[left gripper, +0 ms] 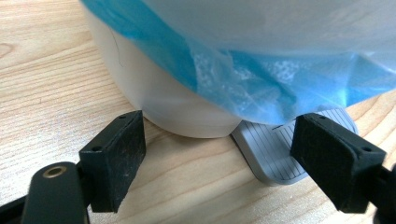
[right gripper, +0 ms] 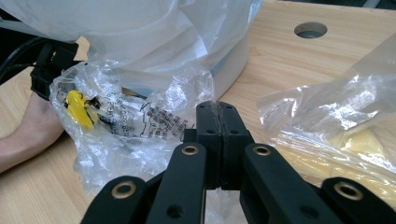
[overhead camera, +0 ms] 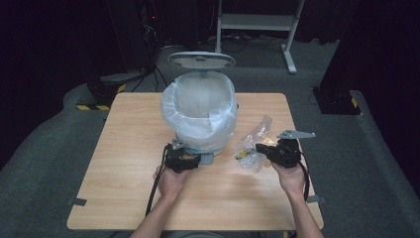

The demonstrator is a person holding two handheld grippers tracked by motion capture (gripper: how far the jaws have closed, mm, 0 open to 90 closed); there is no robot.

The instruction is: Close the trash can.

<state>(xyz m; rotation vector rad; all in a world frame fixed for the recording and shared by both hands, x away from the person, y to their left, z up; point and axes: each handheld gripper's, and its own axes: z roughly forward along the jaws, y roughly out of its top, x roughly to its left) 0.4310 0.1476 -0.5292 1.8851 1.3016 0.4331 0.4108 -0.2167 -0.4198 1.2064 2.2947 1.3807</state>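
Nearest the camera in the high view: two forearms entering from the bottom edge, each hand carrying a tool. We take the pedal bin [overhead camera: 200, 116] as our landmark; it stands mid-surface, lined with a pale bag, lid tipped up behind.

Left tool [overhead camera: 184, 161]: at the bin's front foot. Its own view shows the jaws standing wide, one pad at the bin's base and the other at the grey ribbed pedal [left gripper: 275, 151], nothing held between them. We judge it is placed to press the pedal or steady the bin.

Right tool [right gripper: 217, 140]: jaws closed together, pinching the crinkled clear plastic wrapper [right gripper: 126, 126], which has a yellow piece inside. In the high view this wrapper sits just right of the bin's foot, low over the wooden surface [overhead camera: 133, 188]. A second clear bag with yellowish contents [right gripper: 336, 135] lies beside it, farther from the bin.

Step in hand, as we read it: carry the wrapper into the bin. To do it well:
- keep the pinch tight; thin film slips easily;
- lift clear above the liner rim before moving over the opening, so the trailing plastic doesn't drag the liner;
- release only once over the opening;
- leave the second bag undisturbed.
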